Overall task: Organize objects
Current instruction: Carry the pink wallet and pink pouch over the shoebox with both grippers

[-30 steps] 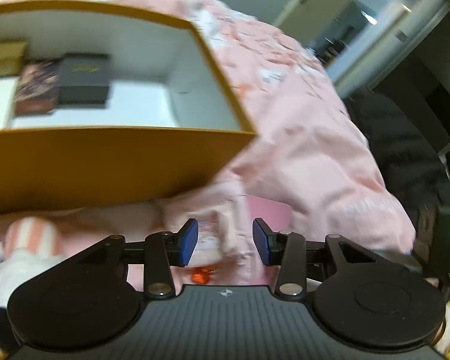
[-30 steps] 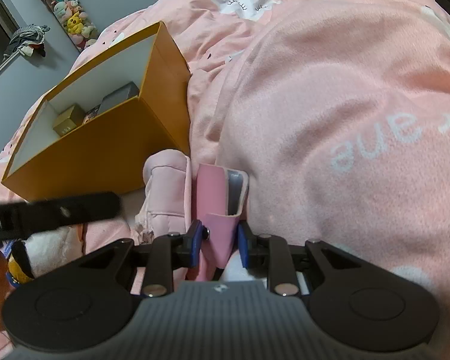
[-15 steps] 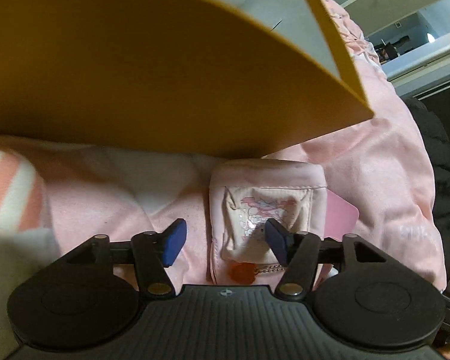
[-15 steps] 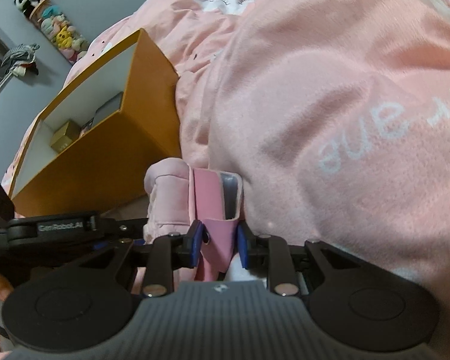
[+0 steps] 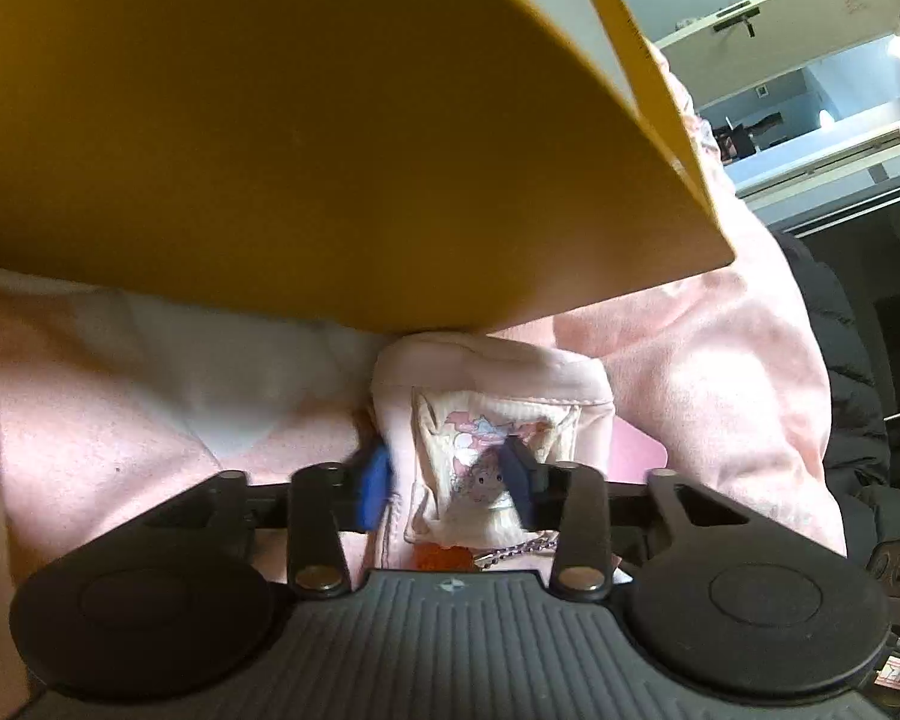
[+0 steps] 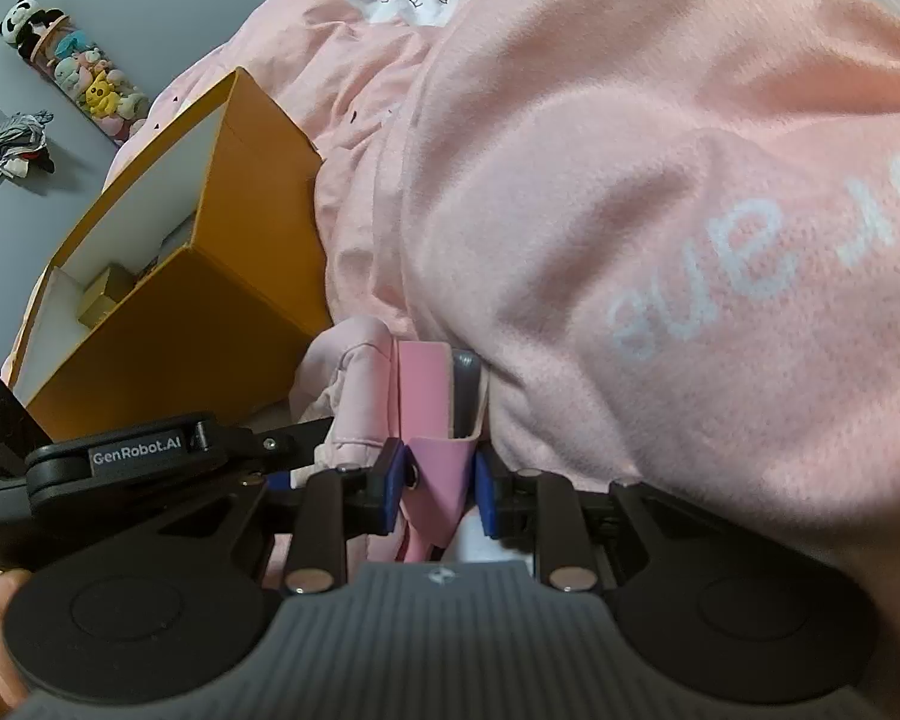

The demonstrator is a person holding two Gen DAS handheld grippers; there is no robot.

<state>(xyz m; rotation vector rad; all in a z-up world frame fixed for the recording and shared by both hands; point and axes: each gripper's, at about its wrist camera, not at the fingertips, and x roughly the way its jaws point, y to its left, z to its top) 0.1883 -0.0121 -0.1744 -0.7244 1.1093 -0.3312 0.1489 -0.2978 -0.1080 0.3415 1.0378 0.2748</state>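
Note:
A pale pink fabric pouch point(image 5: 486, 420) with a cartoon patch lies on the pink bedding, against the orange box point(image 5: 306, 138). My left gripper point(image 5: 447, 483) has its blue pads on either side of the pouch, closing on it. The pouch also shows in the right wrist view point(image 6: 354, 384). My right gripper point(image 6: 438, 492) is shut on a brighter pink case point(image 6: 435, 420) with a grey item inside, right beside the pouch. The orange box point(image 6: 168, 330) holds small boxes.
A thick pink blanket point(image 6: 660, 210) with white letters bulges to the right of both grippers. A dark jacket point(image 5: 858, 396) lies at the bed's right edge. Plush toys point(image 6: 84, 72) hang on the grey wall at left.
My left gripper has dropped from above the box down to the pale pouch, and its pads have narrowed around it. My right gripper has stayed shut on the pink case.

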